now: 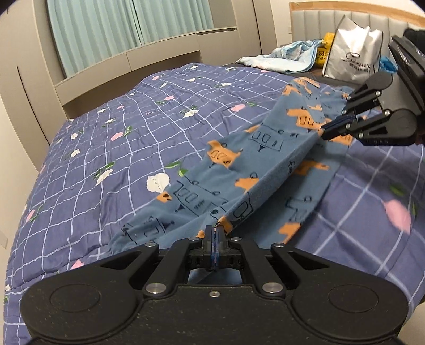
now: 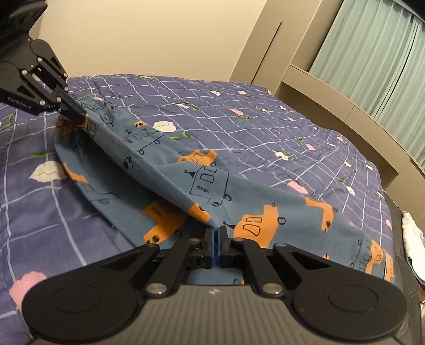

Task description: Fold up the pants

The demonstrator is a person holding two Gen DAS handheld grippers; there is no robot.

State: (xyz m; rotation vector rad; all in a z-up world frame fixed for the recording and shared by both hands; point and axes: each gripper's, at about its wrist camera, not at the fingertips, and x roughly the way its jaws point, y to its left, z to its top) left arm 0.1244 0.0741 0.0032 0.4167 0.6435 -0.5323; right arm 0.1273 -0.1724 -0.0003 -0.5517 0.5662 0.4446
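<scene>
Nearest each lens sat the black body of its own tool, jaws pressed together on cloth. Largest in the scene was the bed, its quilt (image 1: 111, 127) a purple grid dotted with pink and white flowers, spread flat and giving a broad surface for the work. On it lay the pants (image 1: 228, 169), blue fabric printed with orange and outlined vehicles, one layer resting on the quilt and a second layer lifted above it like a low tent. That raised fold ran taut between the two tools, which seemed the reason for the grip: holding one edge at two spaced points keeps it straight while it is carried over the lower layer.

Pinched shut on the near end of that edge was the left gripper (image 1: 215, 231); the right gripper (image 1: 325, 132) was clamped the same way on the far end, with no gap between the pads in either wrist view. Both angled downward toward the bed.

Behind the pants, near the padded headboard (image 1: 332, 13), stood a silver shopping bag (image 1: 353, 53), with a crumpled light-blue cloth (image 1: 289, 57) just beside it. Both lay well apart from the fold, so I judged neither would hinder it. Pale curtains (image 1: 119, 24) hung beyond the bed frame.
</scene>
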